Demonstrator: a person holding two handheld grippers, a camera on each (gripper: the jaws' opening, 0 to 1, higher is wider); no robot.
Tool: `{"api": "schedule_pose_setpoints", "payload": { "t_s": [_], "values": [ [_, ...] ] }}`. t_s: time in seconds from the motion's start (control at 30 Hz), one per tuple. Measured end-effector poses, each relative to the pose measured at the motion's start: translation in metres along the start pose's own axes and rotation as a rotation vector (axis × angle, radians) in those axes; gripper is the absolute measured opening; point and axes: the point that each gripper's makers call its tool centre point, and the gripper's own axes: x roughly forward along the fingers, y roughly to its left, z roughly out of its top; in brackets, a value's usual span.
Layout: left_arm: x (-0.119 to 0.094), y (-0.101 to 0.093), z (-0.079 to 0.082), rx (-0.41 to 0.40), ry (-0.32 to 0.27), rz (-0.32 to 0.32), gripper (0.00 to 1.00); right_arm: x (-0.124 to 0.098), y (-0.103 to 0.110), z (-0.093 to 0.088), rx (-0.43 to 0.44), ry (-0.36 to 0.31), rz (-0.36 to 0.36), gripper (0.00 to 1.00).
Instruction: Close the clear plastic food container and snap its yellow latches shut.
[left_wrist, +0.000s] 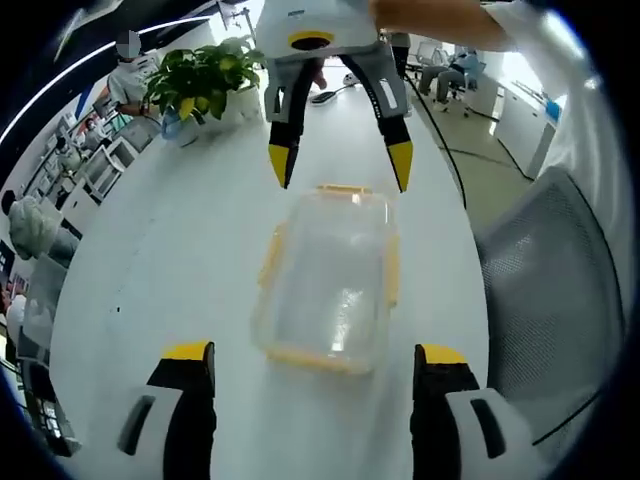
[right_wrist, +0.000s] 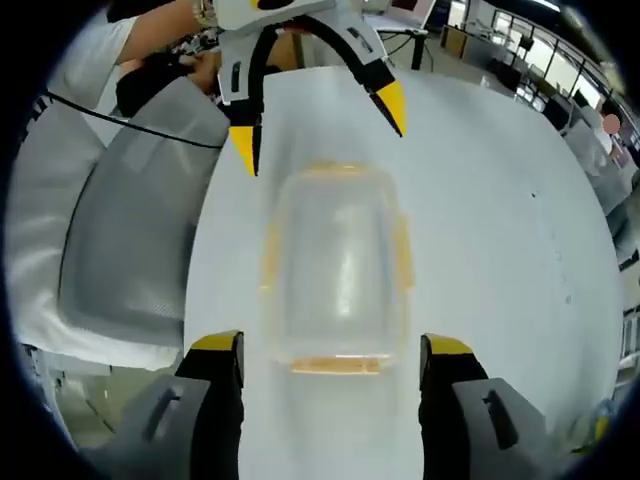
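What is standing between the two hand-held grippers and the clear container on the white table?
Nothing visible. The clear container lies alone on the white table, with the left hand-held gripper and right hand-held gripper open at opposite ends, bare table between.

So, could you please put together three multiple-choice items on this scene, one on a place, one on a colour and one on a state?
1. Where does the container sit?
A. On the white table, between the two tools
B. On the grey chair
C. Beside the potted plant

2. What colour are the container's latches?
A. Blue
B. Yellow
C. Red

3. How do the tools stand?
A. Both shut on the container
B. Left shut on a latch, right open
C. Both open, apart from the container

Answers:
1. A: in the left gripper view the container lies on the tabletop, with the left tool on its near side and the right tool on its far side.
2. B: yellow strips run along the container's edges.
3. C: in each view both pairs of jaws are spread, with bare table between their tips and the container.
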Motion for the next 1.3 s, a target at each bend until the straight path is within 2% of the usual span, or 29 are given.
{"api": "schedule_pose_setpoints", "payload": {
  "t_s": [0.23, 0.4, 0.63, 0.73, 0.77, 0.83, 1.3],
  "values": [
    [0.018, -0.001, 0.0, 0.046, 0.057, -0.052, 0.8, 0.008, -0.005, -0.003, -0.005, 0.005, -0.006, 0.71],
    [0.027, 0.002, 0.006, 0.046, 0.054, -0.059, 0.8, 0.015, -0.007, -0.008, 0.004, 0.015, -0.002, 0.71],
    [0.039, -0.001, 0.007, 0.098, 0.052, -0.089, 0.8, 0.019, -0.006, -0.009, -0.002, 0.023, 0.01, 0.72],
    [0.044, -0.004, 0.007, 0.115, 0.058, -0.099, 0.78, 0.023, -0.007, -0.012, -0.014, 0.038, 0.004, 0.71],
    [0.045, -0.007, 0.007, 0.126, 0.058, -0.108, 0.74, 0.023, -0.007, -0.013, -0.015, 0.041, 0.003, 0.72],
    [0.047, -0.011, 0.002, 0.167, 0.08, -0.115, 0.72, 0.024, -0.007, -0.014, -0.019, 0.047, 0.003, 0.7],
    [0.048, -0.011, 0.003, 0.151, 0.061, -0.093, 0.72, 0.028, -0.007, -0.014, -0.009, 0.027, 0.001, 0.7]
  ]
}}
